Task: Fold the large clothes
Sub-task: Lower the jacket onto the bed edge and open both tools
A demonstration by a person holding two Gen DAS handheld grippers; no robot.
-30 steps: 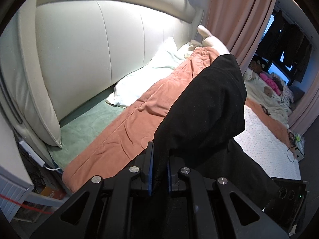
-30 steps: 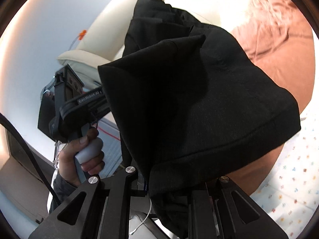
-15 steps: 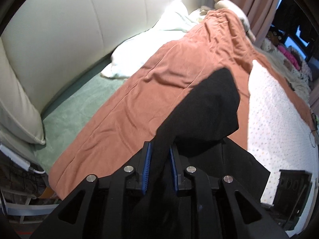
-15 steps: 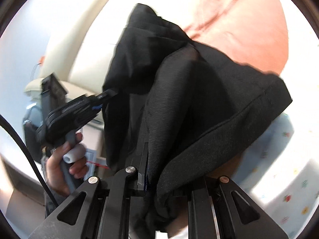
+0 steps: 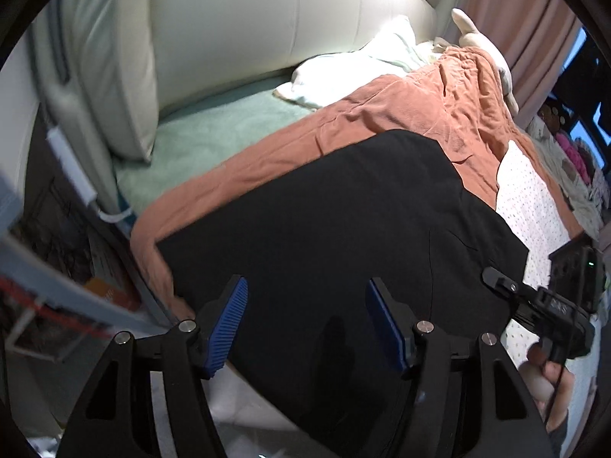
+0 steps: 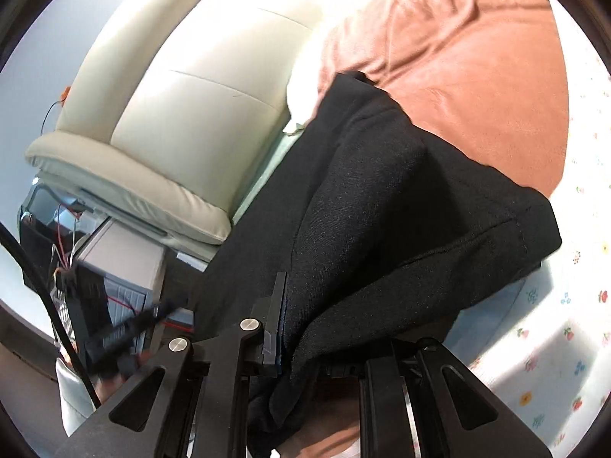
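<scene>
Left wrist: black garment (image 5: 336,229) on rust blanket (image 5: 401,114).

The garment (image 5: 324,229) is plain black, with a fine twill weave showing near the right wrist camera; the blanket (image 5: 382,114) under it is rust-orange, unpatterned; far left of it lies a pale green sheet (image 5: 214,133), and a white pillow (image 5: 343,72) at the far side; the headboard (image 5: 248,19) is cream; the right-hand bedsheet (image 6: 565,343) is white with small red, blue and yellow flowers; the curtain (image 5: 527,38) at far right is dusty pink; the left gripper (image 5: 305,320) is black with blue ribbed pads (image 5: 229,324); the right gripper (image 6: 324,343) is black.
</scene>
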